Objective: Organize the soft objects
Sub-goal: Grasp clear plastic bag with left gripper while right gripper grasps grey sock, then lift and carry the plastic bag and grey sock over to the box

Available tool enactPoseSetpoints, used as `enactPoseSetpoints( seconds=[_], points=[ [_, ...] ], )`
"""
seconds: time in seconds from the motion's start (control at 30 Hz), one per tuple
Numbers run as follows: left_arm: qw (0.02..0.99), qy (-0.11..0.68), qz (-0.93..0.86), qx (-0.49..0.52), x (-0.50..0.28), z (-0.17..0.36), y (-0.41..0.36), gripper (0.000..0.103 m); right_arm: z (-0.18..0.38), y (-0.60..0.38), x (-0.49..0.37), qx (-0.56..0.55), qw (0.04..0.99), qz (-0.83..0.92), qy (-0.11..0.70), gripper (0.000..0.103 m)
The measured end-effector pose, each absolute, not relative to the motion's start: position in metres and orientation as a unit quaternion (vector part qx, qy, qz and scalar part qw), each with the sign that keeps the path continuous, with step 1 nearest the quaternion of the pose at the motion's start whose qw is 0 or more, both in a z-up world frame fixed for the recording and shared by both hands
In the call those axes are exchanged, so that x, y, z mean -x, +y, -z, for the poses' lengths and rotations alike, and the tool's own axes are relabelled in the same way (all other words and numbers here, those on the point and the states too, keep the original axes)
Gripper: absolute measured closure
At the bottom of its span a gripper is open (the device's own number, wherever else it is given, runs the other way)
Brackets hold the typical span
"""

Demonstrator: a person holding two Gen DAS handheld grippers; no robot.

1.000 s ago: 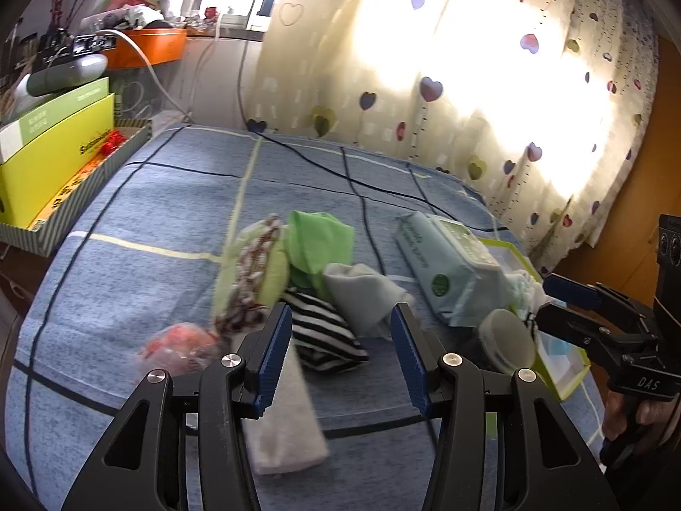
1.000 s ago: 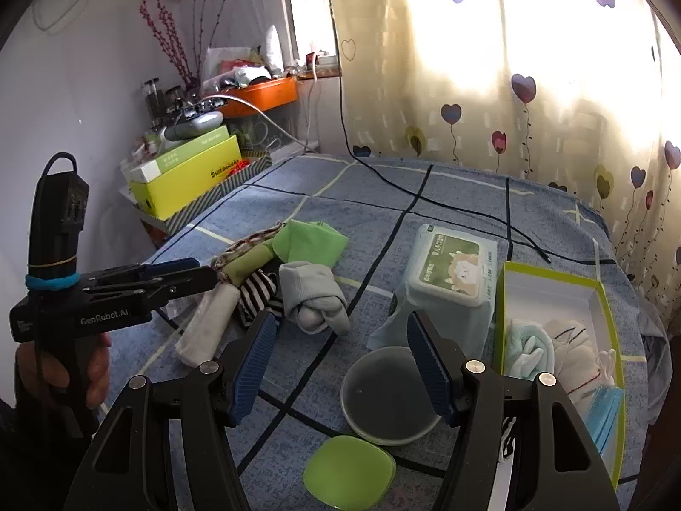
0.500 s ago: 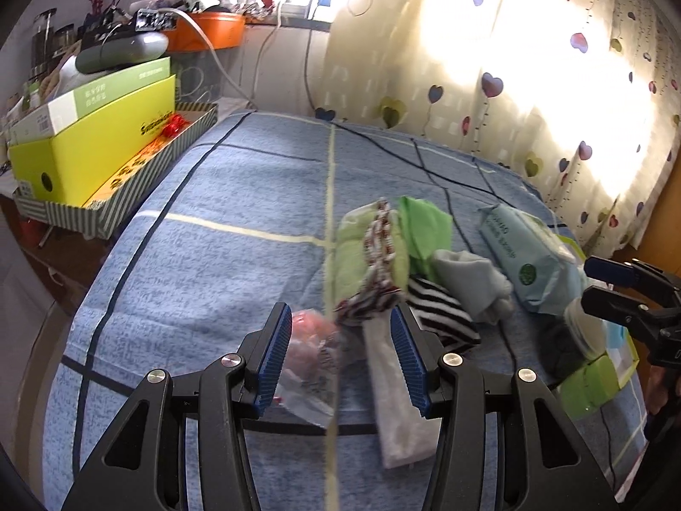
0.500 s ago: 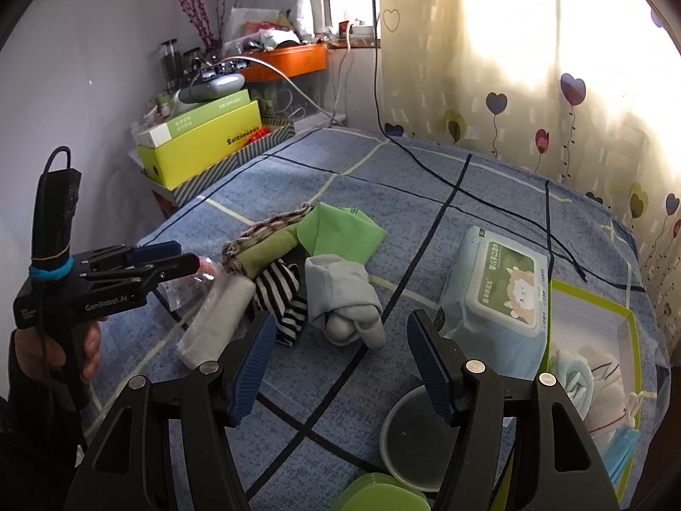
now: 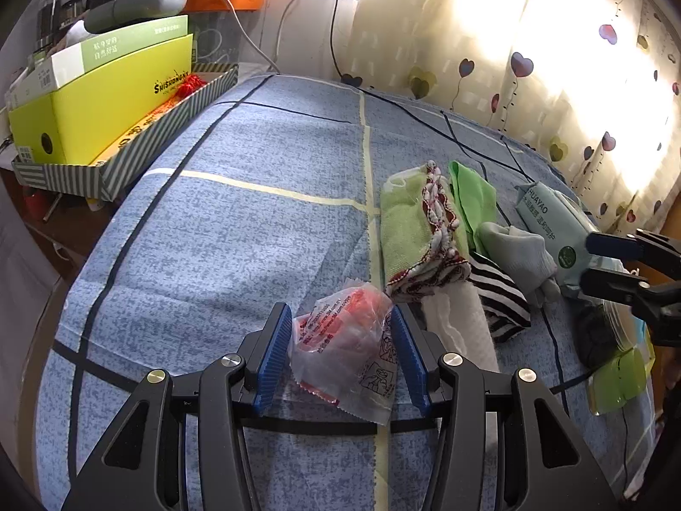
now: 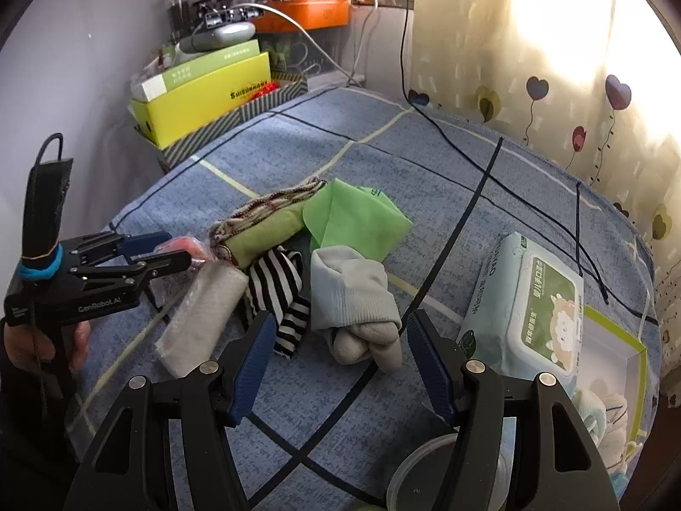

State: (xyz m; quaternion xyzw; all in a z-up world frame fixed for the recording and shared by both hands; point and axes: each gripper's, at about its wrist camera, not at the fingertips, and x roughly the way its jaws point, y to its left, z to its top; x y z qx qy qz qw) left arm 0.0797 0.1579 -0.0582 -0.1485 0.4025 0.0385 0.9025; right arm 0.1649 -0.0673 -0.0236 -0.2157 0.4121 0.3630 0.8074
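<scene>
A pile of soft things lies on the blue checked bedsheet point(image 5: 255, 234). It holds a light-green towel wrapped in a red-patterned cloth point(image 5: 425, 234), a green cloth point(image 6: 357, 217), a black-and-white striped sock point(image 6: 281, 289), a grey sock bundle point(image 6: 353, 298) and a white rolled cloth point(image 6: 204, 311). My left gripper point(image 5: 340, 357) is open and low over the sheet, with a clear plastic packet with red contents point(image 5: 344, 336) between its blue pads. My right gripper point(image 6: 342, 362) is open, and the grey sock bundle sits just ahead of its fingertips.
A wet-wipes pack point(image 6: 532, 298) lies right of the pile. A green-rimmed box point(image 6: 634, 349) holding soft items and a grey bowl point(image 6: 425, 481) sit at the near right. A yellow box in a striped tray point(image 5: 106, 102) stands at the bed's left edge. Black cables point(image 6: 468, 149) cross the sheet.
My left gripper has swung left and down from the striped sock to straddle the plastic packet. My right gripper has shifted left from the bowl toward the grey socks. Neither opening has changed.
</scene>
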Motion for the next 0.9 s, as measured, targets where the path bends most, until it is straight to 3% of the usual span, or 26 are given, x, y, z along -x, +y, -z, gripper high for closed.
enactPoseSetpoints(
  seconds=[0.33, 0.4, 0.47, 0.57, 0.7, 0.9],
  points=[
    [0.901, 0.402, -0.028, 0.162, -0.080, 0.064, 0.159, 0.053, 0.057, -0.043, -0.197, 0.251, 0.771, -0.348, 0.471, 0.039],
    [0.901, 0.401, -0.027, 0.159, -0.079, 0.065, 0.159, 0.053, 0.061, -0.039, -0.197, 0.260, 0.768, -0.347, 0.471, 0.046],
    [0.902, 0.400, -0.027, 0.158, -0.078, 0.065, 0.158, 0.053, 0.063, -0.038, -0.196, 0.268, 0.770, -0.343, 0.467, 0.060],
    [0.902, 0.401, -0.022, 0.157, -0.078, 0.065, 0.157, 0.062, 0.059, -0.041, -0.193, 0.268, 0.775, -0.347, 0.455, 0.069],
    [0.901, 0.402, -0.014, 0.160, -0.078, 0.065, 0.155, 0.071, 0.053, -0.044, -0.189, 0.266, 0.781, -0.352, 0.442, 0.072],
    [0.904, 0.396, -0.019, 0.162, -0.076, 0.061, 0.157, 0.072, 0.040, -0.054, -0.182, 0.241, 0.794, -0.360, 0.426, 0.073]
  ],
)
